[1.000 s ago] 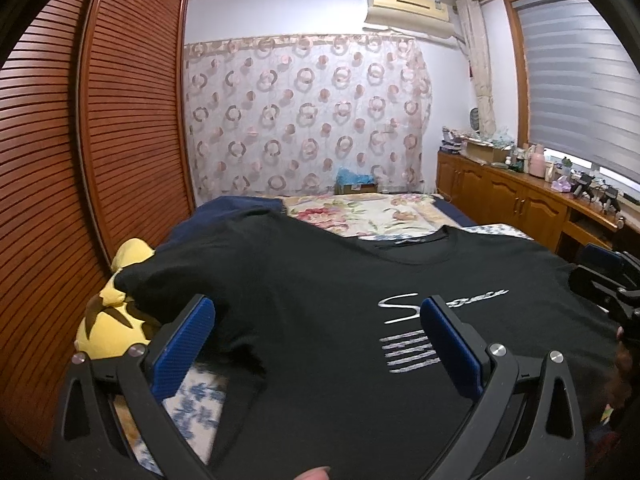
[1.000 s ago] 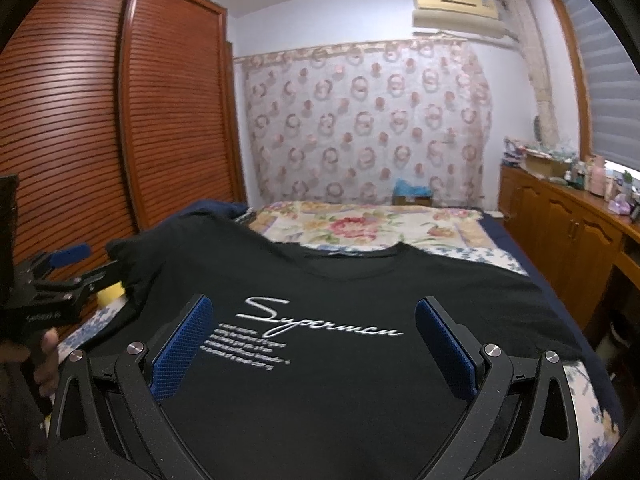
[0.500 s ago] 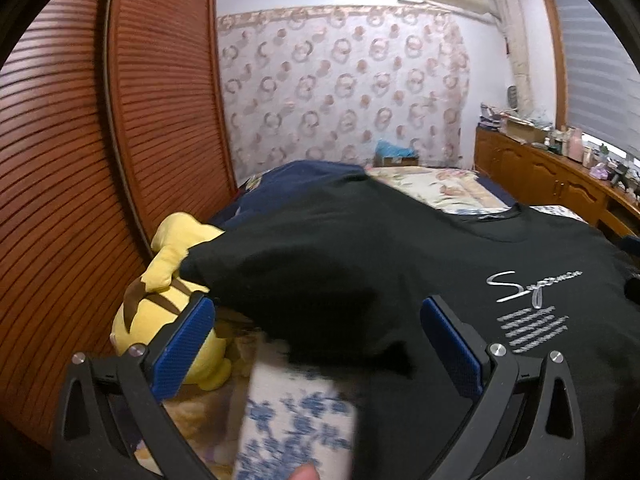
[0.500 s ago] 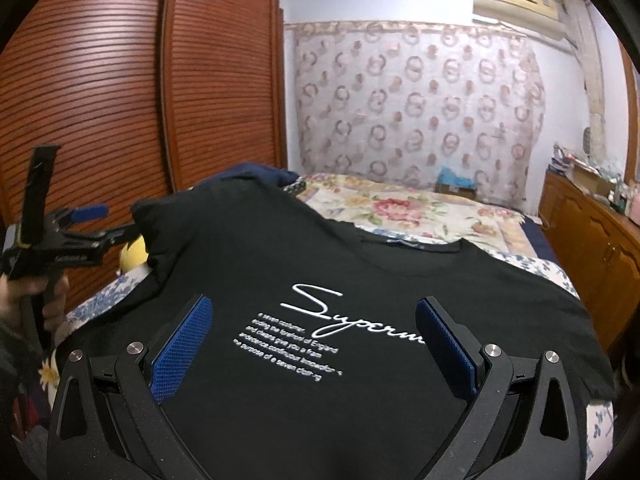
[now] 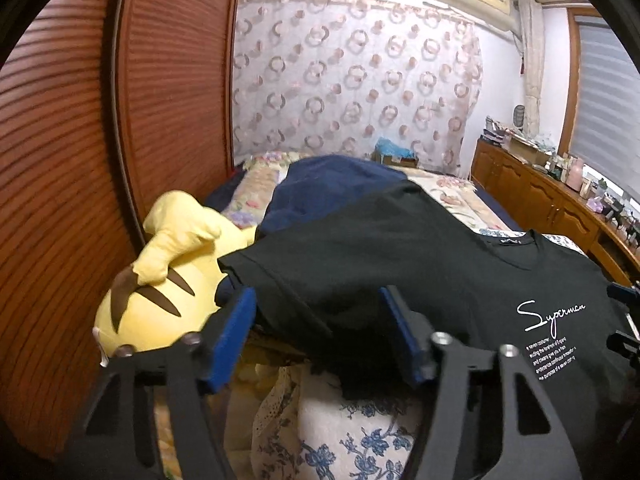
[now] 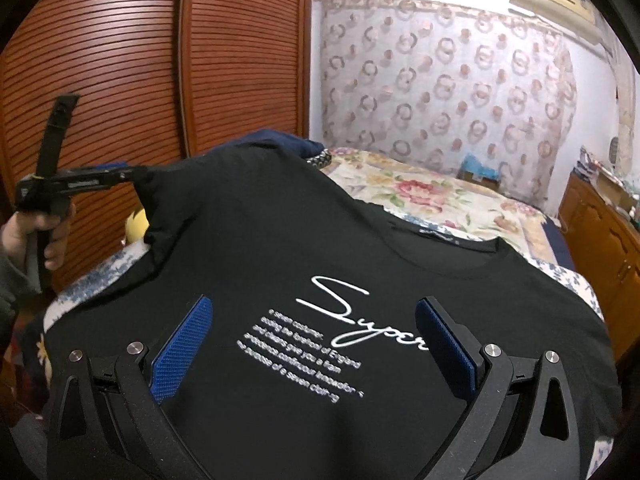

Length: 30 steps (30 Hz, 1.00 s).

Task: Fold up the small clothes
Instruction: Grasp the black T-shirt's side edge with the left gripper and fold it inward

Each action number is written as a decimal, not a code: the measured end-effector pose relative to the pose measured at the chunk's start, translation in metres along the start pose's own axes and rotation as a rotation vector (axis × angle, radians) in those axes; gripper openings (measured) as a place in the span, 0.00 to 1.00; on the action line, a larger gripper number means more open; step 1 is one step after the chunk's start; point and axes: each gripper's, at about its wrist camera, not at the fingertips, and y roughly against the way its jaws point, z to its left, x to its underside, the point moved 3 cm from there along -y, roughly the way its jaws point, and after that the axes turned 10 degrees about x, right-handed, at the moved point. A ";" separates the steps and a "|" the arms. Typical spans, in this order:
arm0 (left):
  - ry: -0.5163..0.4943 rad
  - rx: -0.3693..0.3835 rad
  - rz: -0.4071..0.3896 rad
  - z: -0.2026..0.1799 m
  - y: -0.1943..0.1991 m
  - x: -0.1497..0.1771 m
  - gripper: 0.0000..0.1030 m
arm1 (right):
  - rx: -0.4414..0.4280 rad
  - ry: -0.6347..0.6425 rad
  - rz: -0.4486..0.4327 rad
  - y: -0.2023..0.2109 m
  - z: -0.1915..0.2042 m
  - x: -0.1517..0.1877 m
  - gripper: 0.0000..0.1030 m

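Observation:
A black T-shirt [image 6: 280,240] with white "Superman" print lies spread face up on the bed, also seen as the T-shirt [image 5: 440,272] in the left wrist view. My left gripper [image 5: 316,300] is at the shirt's left sleeve [image 5: 304,280]; its jaws are closing, with the sleeve's fabric between the blue pads, which still stand apart. In the right wrist view a hand holds this left gripper [image 6: 100,174] at the sleeve's edge. My right gripper [image 6: 314,304] hovers open over the chest print, with nothing gripped.
A yellow plush toy [image 5: 168,280] lies left of the sleeve against the louvred wooden wardrobe doors [image 5: 80,160]. A navy garment [image 5: 332,188] lies behind the shirt. The floral bedspread [image 6: 432,196] stretches back to the curtain. A wooden sideboard [image 5: 560,208] lines the right wall.
My left gripper swung left from the shirt's front to the left sleeve, and its jaws narrowed. My right gripper drew closer over the print and turned left.

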 end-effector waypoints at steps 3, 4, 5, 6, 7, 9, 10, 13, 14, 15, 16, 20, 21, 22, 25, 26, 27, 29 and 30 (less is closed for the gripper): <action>0.025 0.008 0.012 0.005 -0.007 0.002 0.53 | -0.016 -0.012 0.005 0.001 0.001 -0.001 1.00; 0.033 0.011 0.017 0.009 -0.008 0.002 0.49 | -0.019 -0.013 0.005 0.003 0.002 -0.001 1.00; 0.040 0.012 0.022 0.013 -0.010 0.003 0.48 | -0.021 -0.012 0.005 0.003 0.003 0.000 1.00; 0.042 0.009 0.021 0.016 -0.010 0.006 0.48 | -0.021 -0.012 0.005 0.003 0.004 0.000 1.00; 0.043 0.007 0.019 0.018 -0.010 0.007 0.48 | -0.022 -0.013 0.007 0.003 0.004 0.001 1.00; 0.047 0.018 0.017 0.020 -0.010 0.010 0.48 | -0.028 -0.016 0.014 0.001 0.006 0.004 1.00; 0.048 0.020 0.015 0.020 -0.010 0.010 0.48 | -0.030 -0.016 0.018 0.001 0.007 0.004 1.00; 0.043 0.036 0.018 0.019 -0.009 0.011 0.35 | -0.033 -0.017 0.023 -0.001 0.009 0.006 1.00; 0.042 0.041 0.018 0.019 -0.008 0.011 0.30 | -0.035 -0.019 0.023 -0.002 0.008 0.007 1.00; 0.043 0.047 0.018 0.019 -0.008 0.011 0.27 | -0.037 -0.021 0.023 -0.001 0.008 0.007 1.00; 0.043 0.055 0.018 0.019 -0.008 0.010 0.19 | -0.037 -0.022 0.021 -0.001 0.008 0.007 1.00; 0.038 0.069 0.010 0.018 -0.003 0.007 0.01 | -0.032 -0.030 0.019 -0.001 0.006 0.007 1.00; 0.031 0.078 0.005 0.015 -0.002 0.006 0.01 | -0.029 -0.034 0.019 -0.001 0.005 0.007 1.00; 0.015 0.079 -0.002 0.011 0.001 0.004 0.00 | -0.028 -0.038 0.019 -0.002 0.004 0.007 1.00; -0.017 0.087 -0.024 -0.002 0.011 -0.004 0.00 | -0.022 -0.053 0.016 -0.001 -0.001 0.009 1.00; -0.035 0.088 -0.034 -0.009 0.015 -0.008 0.00 | -0.018 -0.057 0.013 -0.001 -0.003 0.009 1.00; -0.044 0.093 -0.044 -0.013 0.018 -0.011 0.00 | -0.014 -0.060 0.011 0.000 -0.005 0.009 1.00; -0.068 0.133 -0.068 -0.031 0.028 -0.020 0.00 | -0.005 -0.065 0.005 0.002 -0.010 0.009 1.00; -0.080 0.142 -0.076 -0.039 0.030 -0.025 0.00 | 0.000 -0.067 0.002 0.003 -0.012 0.008 1.00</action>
